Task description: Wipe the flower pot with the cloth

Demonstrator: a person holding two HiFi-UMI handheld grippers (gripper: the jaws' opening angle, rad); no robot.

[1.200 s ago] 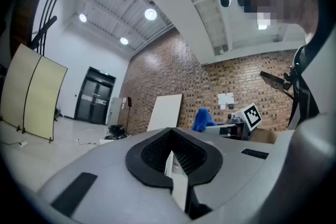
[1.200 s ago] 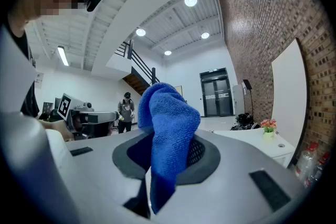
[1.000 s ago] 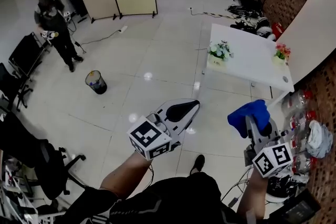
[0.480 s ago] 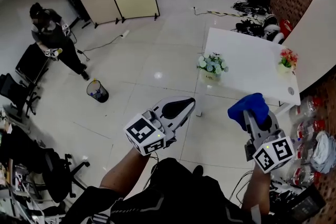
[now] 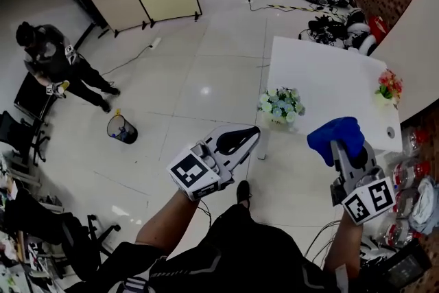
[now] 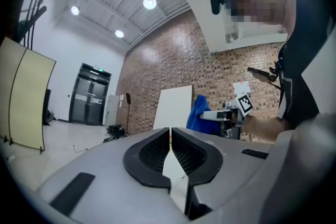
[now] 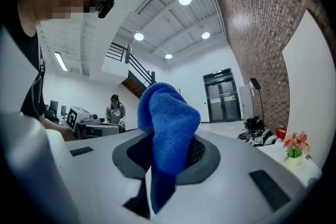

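Above the tiled floor (image 5: 206, 65), near the white table (image 5: 329, 72) with the flower pot (image 5: 279, 110) of pale blooms at its near left corner: left gripper (image 5: 250, 136) closed tight on nothing, right gripper (image 5: 343, 147) clamped on a bunched blue cloth (image 5: 335, 134).

Blue cloth (image 7: 169, 113) bunched upright, clamped in right gripper (image 7: 167, 157) jaws. Flower pot (image 5: 277, 117), seemingly pale, upright under white blooms at near edge of white table (image 5: 329, 72).

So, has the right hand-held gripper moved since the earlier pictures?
Yes. The right hand-held gripper, shut on the blue cloth, has come nearer the white table.
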